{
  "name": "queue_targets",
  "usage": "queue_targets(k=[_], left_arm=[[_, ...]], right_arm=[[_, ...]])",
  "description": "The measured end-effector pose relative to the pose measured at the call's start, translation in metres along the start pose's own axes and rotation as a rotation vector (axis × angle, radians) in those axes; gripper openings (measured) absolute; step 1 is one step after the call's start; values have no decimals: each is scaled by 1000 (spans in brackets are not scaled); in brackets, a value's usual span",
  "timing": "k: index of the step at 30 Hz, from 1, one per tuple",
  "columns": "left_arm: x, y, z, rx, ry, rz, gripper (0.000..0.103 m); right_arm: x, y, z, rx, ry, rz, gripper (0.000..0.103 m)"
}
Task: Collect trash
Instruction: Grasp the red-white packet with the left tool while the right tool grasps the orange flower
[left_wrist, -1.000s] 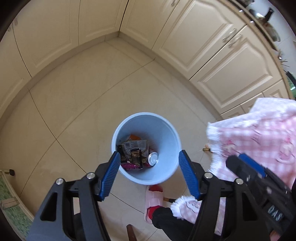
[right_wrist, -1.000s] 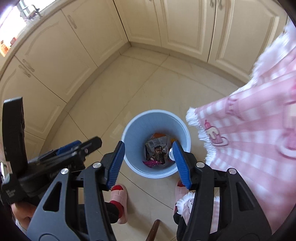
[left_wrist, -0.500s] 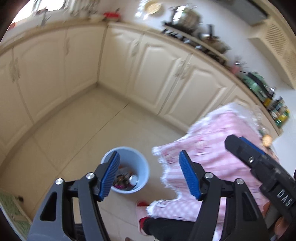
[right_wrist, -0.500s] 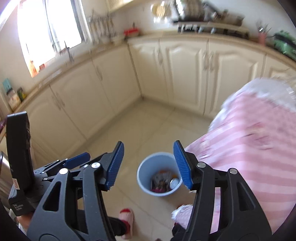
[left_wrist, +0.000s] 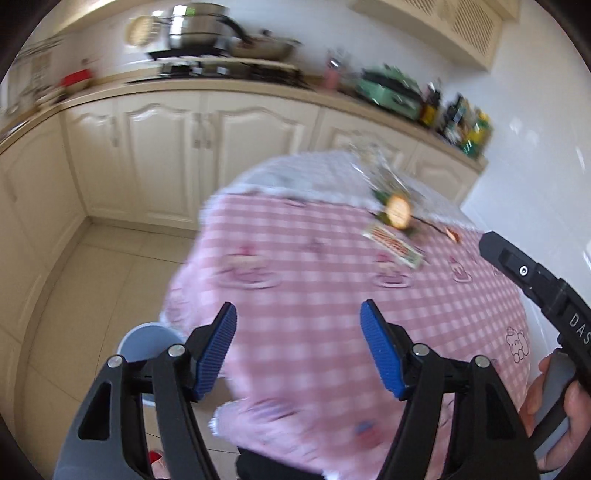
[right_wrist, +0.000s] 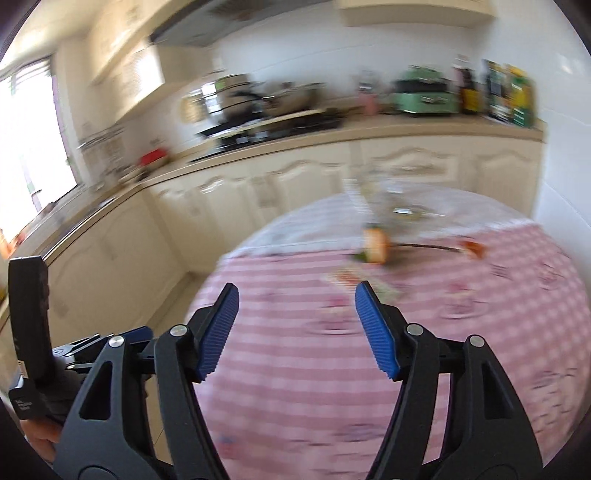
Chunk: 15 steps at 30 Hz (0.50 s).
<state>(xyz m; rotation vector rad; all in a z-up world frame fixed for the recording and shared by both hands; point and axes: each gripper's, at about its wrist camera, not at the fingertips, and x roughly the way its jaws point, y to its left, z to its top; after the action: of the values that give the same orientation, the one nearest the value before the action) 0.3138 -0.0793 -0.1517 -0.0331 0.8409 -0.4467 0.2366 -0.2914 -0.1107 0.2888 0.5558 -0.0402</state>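
Note:
A round table with a pink checked cloth (left_wrist: 314, 295) fills both views. On its far side lie a flat printed wrapper (left_wrist: 393, 245), a round orange item (left_wrist: 397, 210) and clear crumpled plastic (left_wrist: 376, 170); they also show blurred in the right wrist view: wrapper (right_wrist: 347, 278), orange item (right_wrist: 376, 245). The light blue trash bin (left_wrist: 146, 339) stands on the floor at the table's left edge, partly hidden. My left gripper (left_wrist: 298, 347) and right gripper (right_wrist: 297, 330) are open and empty above the table's near part.
Cream kitchen cabinets (left_wrist: 166, 147) run along the back with pots (left_wrist: 199, 35), a green appliance (right_wrist: 423, 96) and bottles (left_wrist: 461, 118) on the counter. A white wall (left_wrist: 535, 147) lies right of the table. A bright window (right_wrist: 29, 147) is at the left.
Both grippers have swung up from over the trash bin to face the table. The bin slid to the lower left of the left view and out of the right view. Both stayed open.

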Motion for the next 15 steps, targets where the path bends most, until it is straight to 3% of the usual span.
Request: queue_targets(k=[7, 15], left_arm=[[57, -92, 27, 115, 64, -2, 68], [122, -124, 52, 91, 133, 51, 68]], right_arm=[[4, -85, 8, 107, 9, -94, 67], [29, -123, 12, 132, 66, -116, 67]])
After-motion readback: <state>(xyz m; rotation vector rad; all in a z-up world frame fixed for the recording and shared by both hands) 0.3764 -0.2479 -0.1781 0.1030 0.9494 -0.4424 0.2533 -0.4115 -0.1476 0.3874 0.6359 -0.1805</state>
